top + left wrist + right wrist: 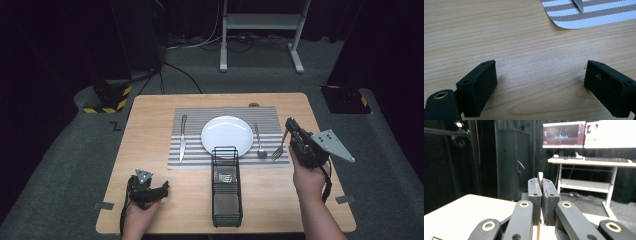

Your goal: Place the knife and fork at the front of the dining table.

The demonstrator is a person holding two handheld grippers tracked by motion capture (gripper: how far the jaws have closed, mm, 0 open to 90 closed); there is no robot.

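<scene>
Now I am holding the fork point(278, 151) by its handle in my right gripper point(291, 131), lowering it slowly beside the spoon point(259, 141); my left gripper point(161, 190) is resting wide.

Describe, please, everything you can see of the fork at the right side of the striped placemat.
The slim silver metal fork is clamped by its handle in the right gripper, whose black jaws are closed on it. In the right gripper view a pale sliver of the handle end pokes up between the pads. The fork hangs slanted, tines lowest, at the right edge of the grey-and-white striped placemat, beside the silver spoon. Whether the tines touch the mat cannot be told.
</scene>
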